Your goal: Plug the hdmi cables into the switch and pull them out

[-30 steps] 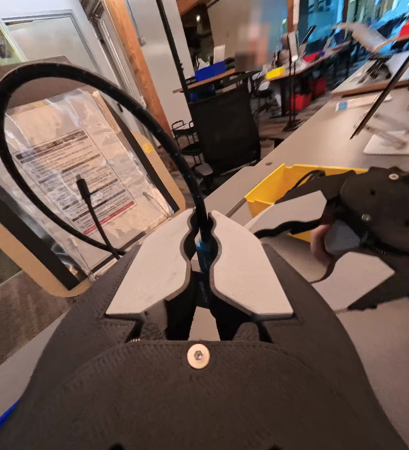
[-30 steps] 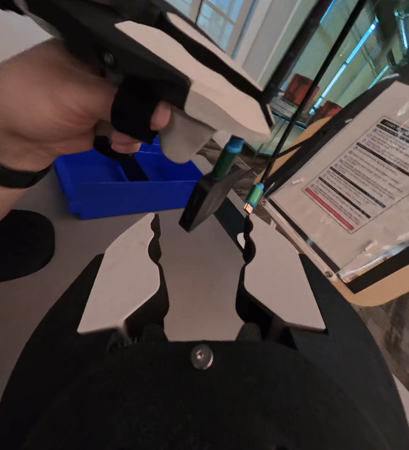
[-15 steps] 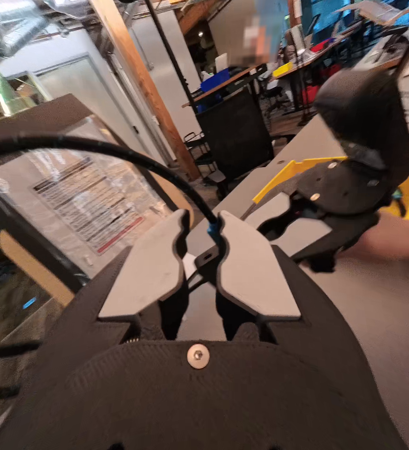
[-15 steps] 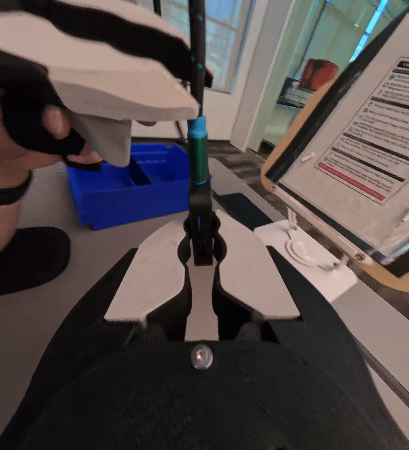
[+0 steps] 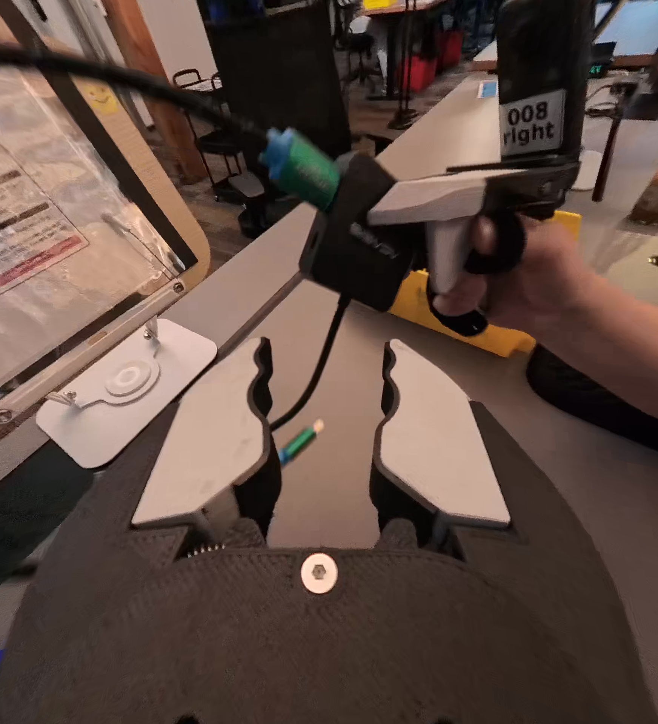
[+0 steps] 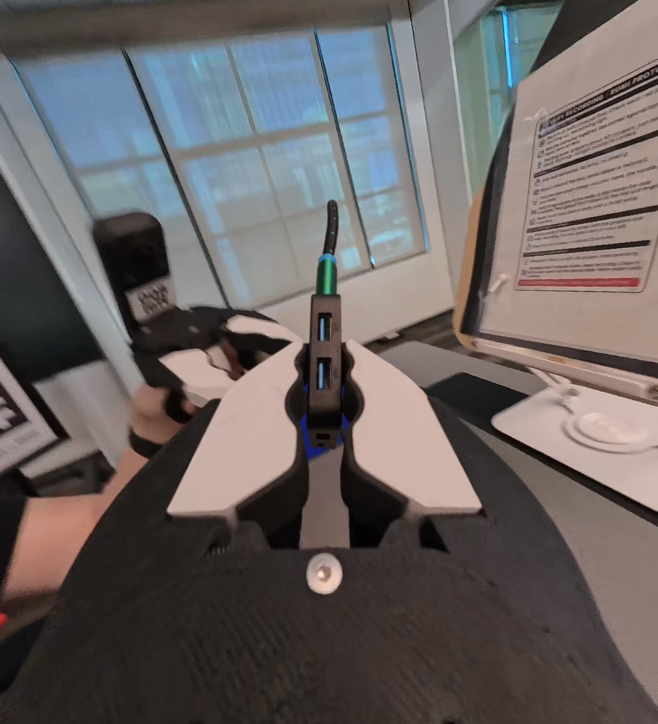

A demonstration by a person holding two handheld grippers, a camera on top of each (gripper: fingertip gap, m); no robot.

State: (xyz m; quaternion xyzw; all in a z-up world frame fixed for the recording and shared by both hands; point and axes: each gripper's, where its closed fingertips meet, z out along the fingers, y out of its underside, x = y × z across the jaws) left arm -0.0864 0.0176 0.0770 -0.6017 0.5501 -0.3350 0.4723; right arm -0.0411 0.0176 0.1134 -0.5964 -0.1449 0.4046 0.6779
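Switch point(image 6: 324, 376) sits clamped in right hand-held gripper point(image 6: 324, 348); left hand-held gripper point(image 5: 326, 348) gapes.

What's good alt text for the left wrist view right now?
The left gripper is open and empty over a grey table. Ahead, the right gripper clamps a black switch with a green HDMI plug seated in it. A loose green connector lies on the table between the left fingers.
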